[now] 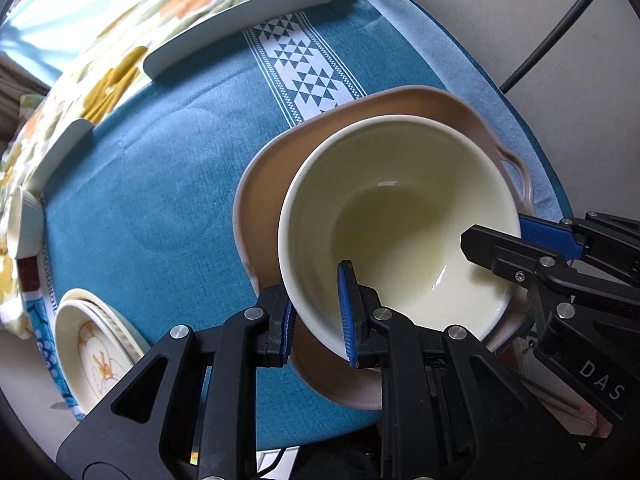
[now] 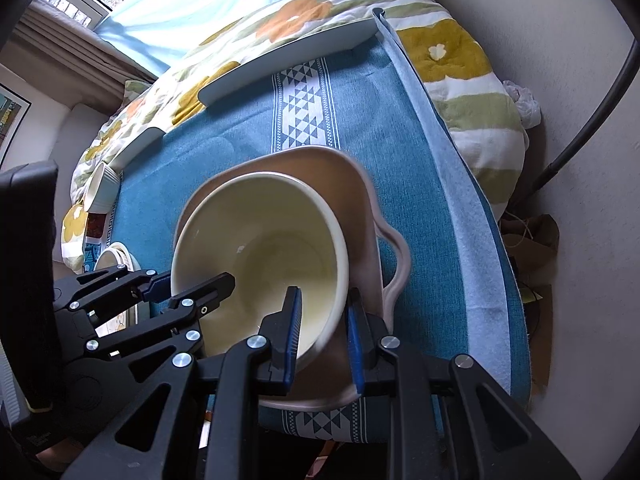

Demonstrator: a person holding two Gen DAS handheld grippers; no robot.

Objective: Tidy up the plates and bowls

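A cream bowl (image 1: 404, 216) (image 2: 260, 252) sits inside a wider pinkish-brown dish with loop handles (image 1: 272, 184) (image 2: 360, 200) on the teal tablecloth (image 1: 160, 184). My left gripper (image 1: 318, 320) is shut on the bowl's near wall, one blue pad inside and one outside. In the right wrist view the left gripper (image 2: 184, 284) grips the bowl's left rim. My right gripper (image 2: 324, 340) is shut on the bowl's wall at its other side, and in the left wrist view the right gripper (image 1: 520, 240) shows at the bowl's right rim. Whether the bowl rests on the dish I cannot tell.
A stack of patterned plates (image 1: 96, 352) (image 2: 116, 260) lies at the near left. A white ramekin (image 1: 24, 224) (image 2: 102, 192) stands at the left edge. Two pale flat dishes (image 1: 248, 28) (image 2: 140, 144) line the far side. A flowered quilt (image 2: 460, 52) lies beyond, and the table's edge runs close on the right.
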